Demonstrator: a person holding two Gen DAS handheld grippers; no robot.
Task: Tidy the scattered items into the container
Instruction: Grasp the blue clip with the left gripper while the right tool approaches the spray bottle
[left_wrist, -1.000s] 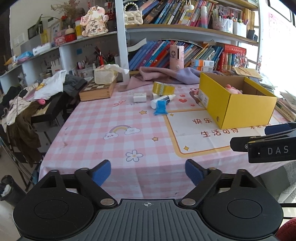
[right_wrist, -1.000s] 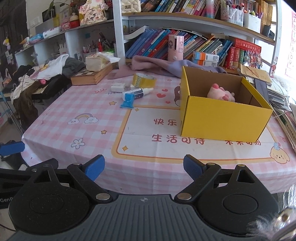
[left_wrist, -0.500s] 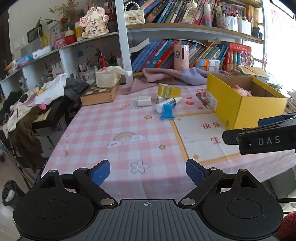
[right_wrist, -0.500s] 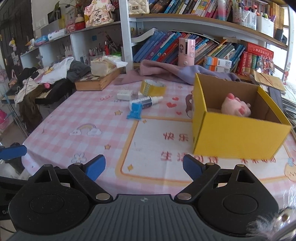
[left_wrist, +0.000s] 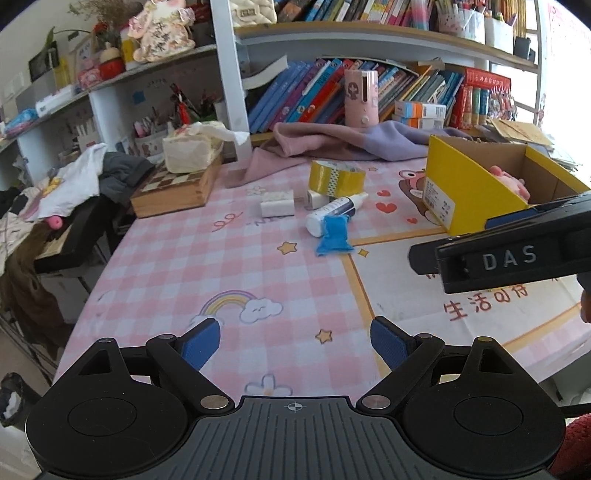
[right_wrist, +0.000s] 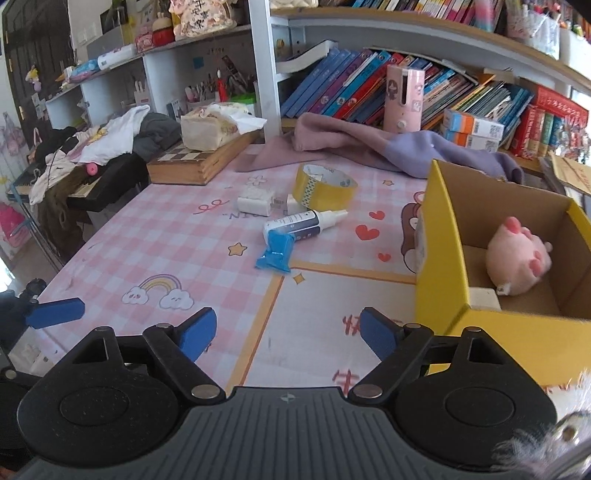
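Note:
A yellow cardboard box (right_wrist: 480, 332) stands on the right of the table with a pink plush toy (right_wrist: 517, 258) inside; it also shows in the left wrist view (left_wrist: 469, 199). Scattered at mid table lie a yellow tape roll (right_wrist: 323, 186), a white spray bottle (right_wrist: 299, 225), a blue packet (right_wrist: 277, 251) and a white charger (right_wrist: 255, 201). They also show in the left wrist view: tape (left_wrist: 336, 177), bottle (left_wrist: 332, 214), packet (left_wrist: 334, 240), charger (left_wrist: 277, 203). My left gripper (left_wrist: 295, 343) and right gripper (right_wrist: 286, 332) are both open and empty, well short of the items.
A wooden chess box (right_wrist: 199, 162) with a tissue pack (right_wrist: 210, 125) sits at the back left. A purple cloth (right_wrist: 369, 144) lies along the back edge below bookshelves (right_wrist: 369, 85). A pink canister (right_wrist: 404, 99) stands behind it. Clothes pile (right_wrist: 110, 136) left of the table.
Both grippers have moved forward over the table toward the scattered items, which now look larger and nearer. Both stay open.

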